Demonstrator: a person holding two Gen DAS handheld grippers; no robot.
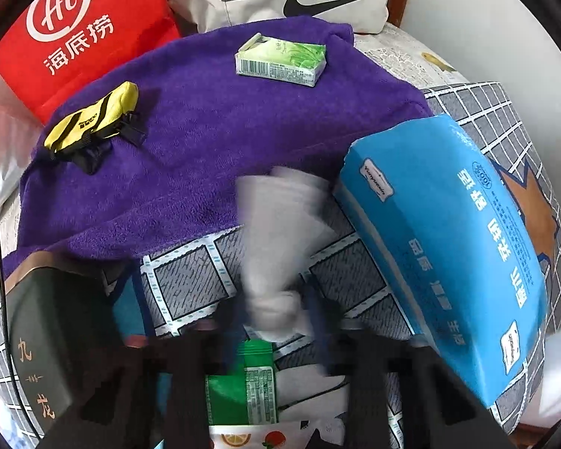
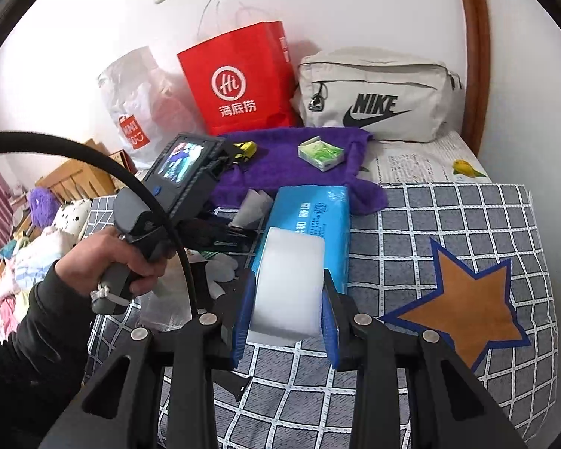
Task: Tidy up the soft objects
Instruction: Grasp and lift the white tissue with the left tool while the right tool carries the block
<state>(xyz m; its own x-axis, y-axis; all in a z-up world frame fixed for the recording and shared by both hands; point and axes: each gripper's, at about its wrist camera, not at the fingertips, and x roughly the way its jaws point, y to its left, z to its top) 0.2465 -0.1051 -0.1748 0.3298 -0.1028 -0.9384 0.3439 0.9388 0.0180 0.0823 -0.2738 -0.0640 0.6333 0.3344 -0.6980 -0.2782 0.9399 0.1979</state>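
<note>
My right gripper (image 2: 288,299) is shut on the near end of a blue tissue pack (image 2: 310,220) and holds it over the checked quilt (image 2: 467,217); the pack also shows in the left wrist view (image 1: 448,247). My left gripper (image 1: 276,321) is shut on a white sock (image 1: 280,232), blurred by motion, which points toward the purple towel (image 1: 190,149). In the right wrist view the left gripper (image 2: 239,224) holds the sock (image 2: 252,205) just left of the pack. A green tissue packet (image 1: 280,60) and a yellow pouch (image 1: 93,119) lie on the towel.
A red paper bag (image 2: 239,82), a beige Nike bag (image 2: 377,93) and a clear plastic bag (image 2: 138,104) stand against the wall. A dark box (image 1: 37,336) sits at my left. Green and fruit-printed packets (image 1: 243,393) lie under the left gripper.
</note>
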